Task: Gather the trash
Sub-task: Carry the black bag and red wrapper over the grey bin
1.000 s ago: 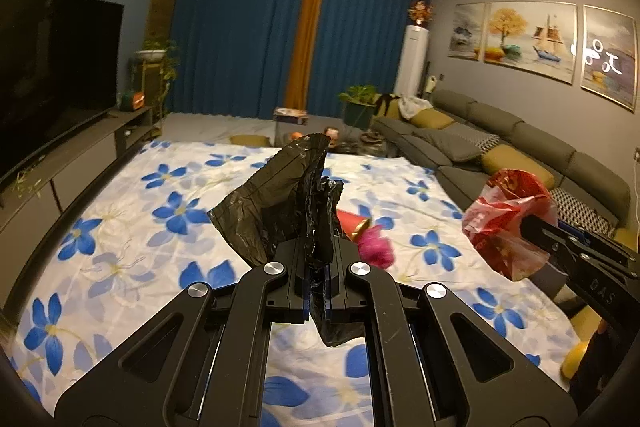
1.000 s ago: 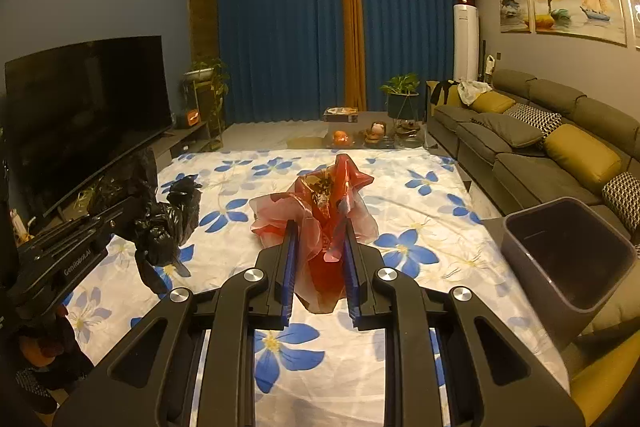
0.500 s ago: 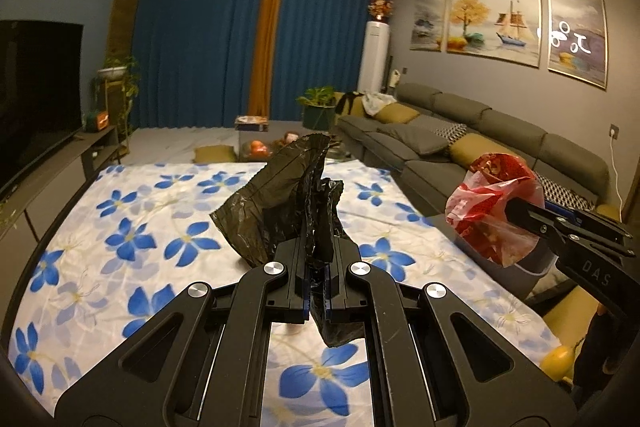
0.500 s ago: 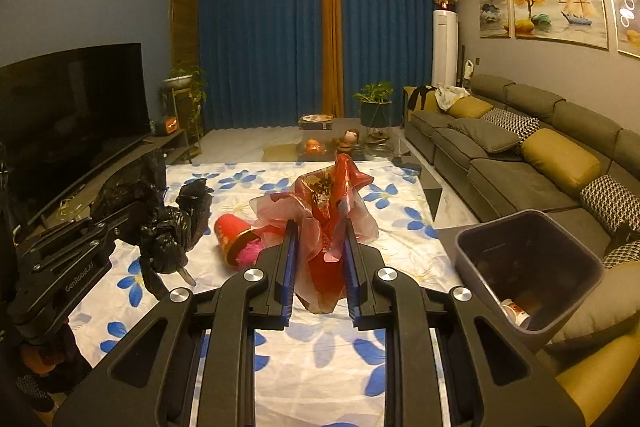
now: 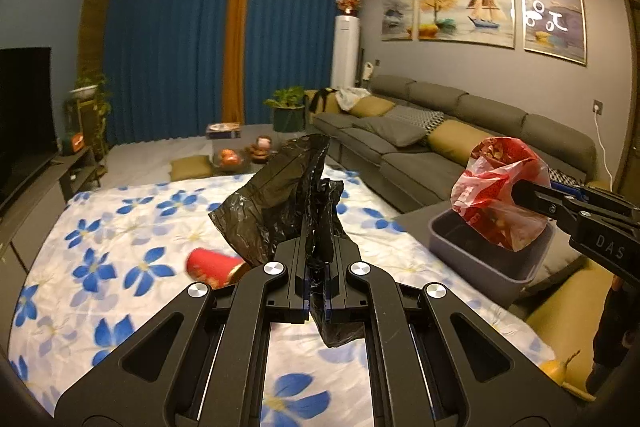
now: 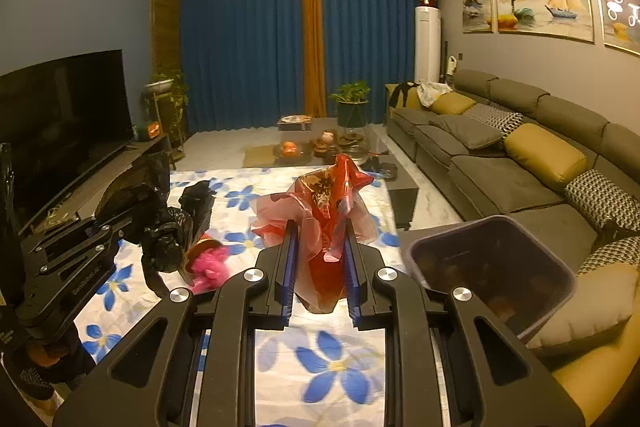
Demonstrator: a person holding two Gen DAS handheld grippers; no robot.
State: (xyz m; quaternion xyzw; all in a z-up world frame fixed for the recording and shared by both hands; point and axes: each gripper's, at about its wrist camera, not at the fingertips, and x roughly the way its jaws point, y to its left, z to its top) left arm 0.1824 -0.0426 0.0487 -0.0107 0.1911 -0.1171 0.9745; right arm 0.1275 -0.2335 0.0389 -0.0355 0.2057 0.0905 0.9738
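My left gripper (image 5: 317, 259) is shut on a crumpled black plastic bag (image 5: 276, 203), held up over the flowered cloth (image 5: 120, 227). In the right wrist view that black bag (image 6: 168, 227) shows at the left. My right gripper (image 6: 320, 247) is shut on a red and clear plastic bag (image 6: 324, 211). From the left wrist view, the red bag (image 5: 500, 187) hangs just above the near rim of a grey bin (image 5: 480, 259). The same bin (image 6: 492, 267) sits low at the right in the right wrist view, with some litter inside. A red cup with pink filling (image 6: 208, 259) lies on the cloth.
A grey sofa (image 6: 520, 163) with yellow and patterned cushions runs along the right wall. A television (image 6: 60, 115) stands on a low cabinet at the left. Beyond the cloth sit a low table with fruit (image 6: 292, 149) and a potted plant (image 6: 352, 107).
Both views have swung rightward across the room, and the grey bin has come into view. The red bag now hangs over the bin's near rim. Both grips are unchanged.
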